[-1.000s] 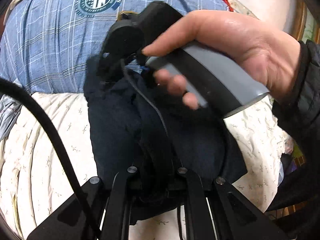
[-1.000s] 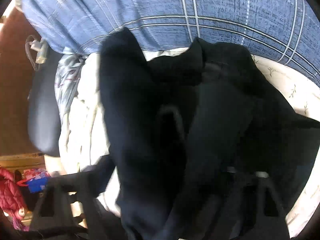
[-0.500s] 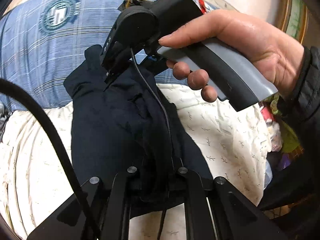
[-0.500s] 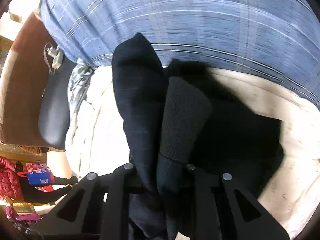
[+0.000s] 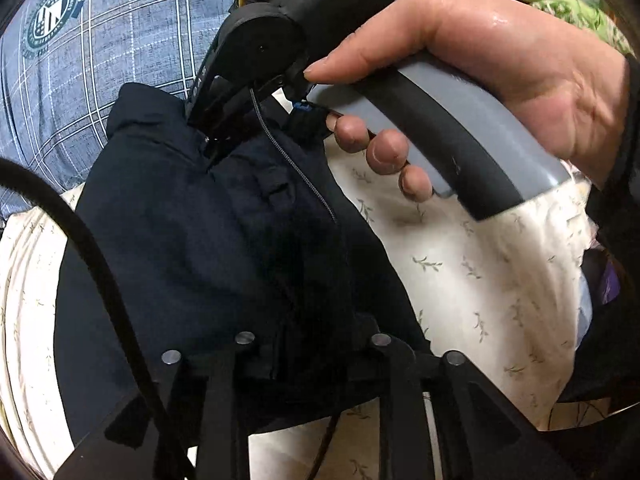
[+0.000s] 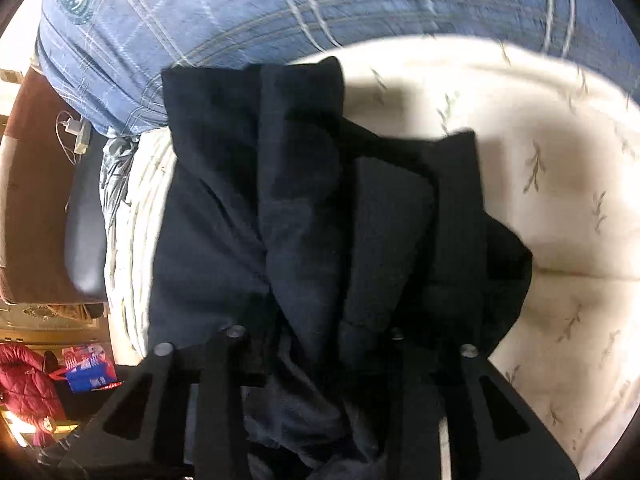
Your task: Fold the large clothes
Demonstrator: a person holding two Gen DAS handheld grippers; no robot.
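A dark navy jacket [image 5: 208,240] lies bunched on a cream floral bedspread [image 5: 460,272]. My left gripper [image 5: 308,344] is shut on its near edge. My right gripper, held in a hand, shows in the left wrist view [image 5: 208,136] pressed into the jacket's far end. In the right wrist view the jacket [image 6: 304,216] hangs in thick folds with a ribbed cuff [image 6: 384,248] on top. My right gripper [image 6: 316,340] is shut on the bunched cloth, and its fingertips are hidden by fabric.
A blue plaid quilt with a round crest [image 5: 52,12] lies at the head of the bed. A dark headboard with a charger [image 6: 76,136] stands to the left in the right wrist view. A red coat [image 6: 28,384] sits below the bed edge.
Both grippers have carried the jacket away from the plaid quilt onto the cream bedspread. More bedspread shows on the right of the right wrist view, and the jacket is more bunched.
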